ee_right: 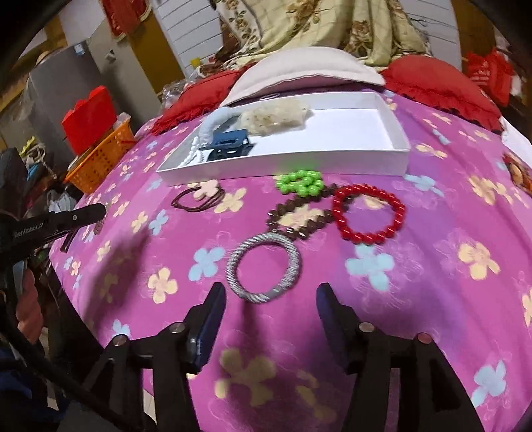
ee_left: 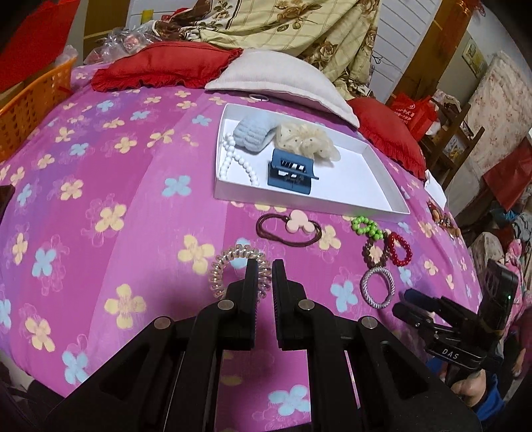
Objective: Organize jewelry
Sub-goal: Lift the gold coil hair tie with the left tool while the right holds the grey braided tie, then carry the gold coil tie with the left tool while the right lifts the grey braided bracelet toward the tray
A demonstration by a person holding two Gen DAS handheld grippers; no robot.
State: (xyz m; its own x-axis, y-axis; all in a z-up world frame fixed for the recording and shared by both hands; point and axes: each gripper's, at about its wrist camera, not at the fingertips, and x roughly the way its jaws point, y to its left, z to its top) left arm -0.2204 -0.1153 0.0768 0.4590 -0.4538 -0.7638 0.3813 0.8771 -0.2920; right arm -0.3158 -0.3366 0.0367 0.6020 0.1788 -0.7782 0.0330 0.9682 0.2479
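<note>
A white tray (ee_left: pixel 379 202) on the pink flowered bedspread holds a pearl string (ee_left: pixel 237 162), a blue fluffy band (ee_left: pixel 252 134), a cream scrunchie (ee_left: pixel 307 141) and a blue hair claw (ee_left: pixel 291 174). On the cover in front lie a brown hair tie with pink flower (ee_left: pixel 289 227), a clear spiral hair tie (ee_left: pixel 229 266), green (ee_right: pixel 301 181), brown (ee_right: pixel 296 217) and red (ee_right: pixel 369 214) bead bracelets and a silver bangle (ee_right: pixel 264 272). My left gripper (ee_left: pixel 265 266) is nearly shut, empty, its left finger over the spiral tie. My right gripper (ee_right: pixel 271 292) is open just before the silver bangle.
Red cushions (ee_left: pixel 163 68) and a white pillow (ee_left: pixel 282 83) lie behind the tray (ee_right: pixel 282 159). An orange basket (ee_left: pixel 30 103) stands at the bed's left edge. A floral blanket (ee_left: pixel 292 26) is piled at the back. The right gripper's body (ee_left: pixel 465 325) shows at the left wrist view's right.
</note>
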